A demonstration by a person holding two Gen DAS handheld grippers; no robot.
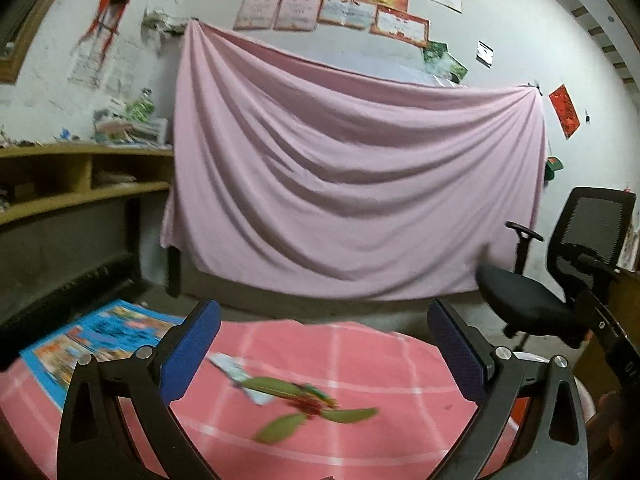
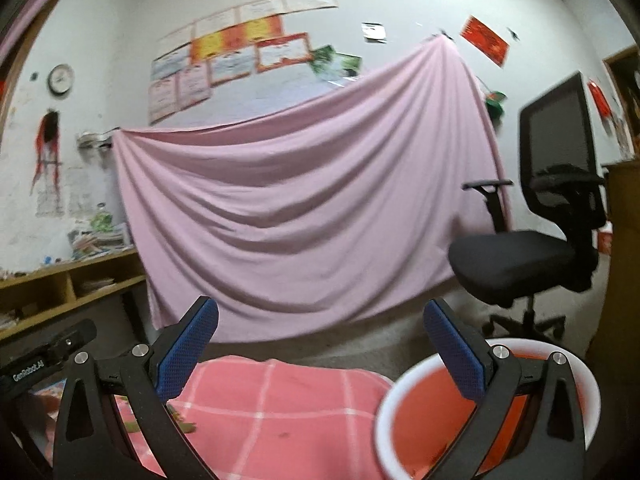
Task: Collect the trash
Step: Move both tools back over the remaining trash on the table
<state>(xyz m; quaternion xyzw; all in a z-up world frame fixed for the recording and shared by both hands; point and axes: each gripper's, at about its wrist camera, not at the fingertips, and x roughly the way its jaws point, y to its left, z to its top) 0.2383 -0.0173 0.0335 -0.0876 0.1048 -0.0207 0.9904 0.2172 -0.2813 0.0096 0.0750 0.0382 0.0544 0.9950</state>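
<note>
Trash left on pink checked cloth: green leaves, red scrap, paper slip, blurred, perhaps more. Red basin at cloth's right edge, contents unclear. Left gripper spread wide above leaves, holding nothing; right gripper likewise empty, beside basin. Collecting unfinished.

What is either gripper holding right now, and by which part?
Nothing. Left gripper and right gripper are both open and empty; the leaves lie loose on the cloth.
</note>
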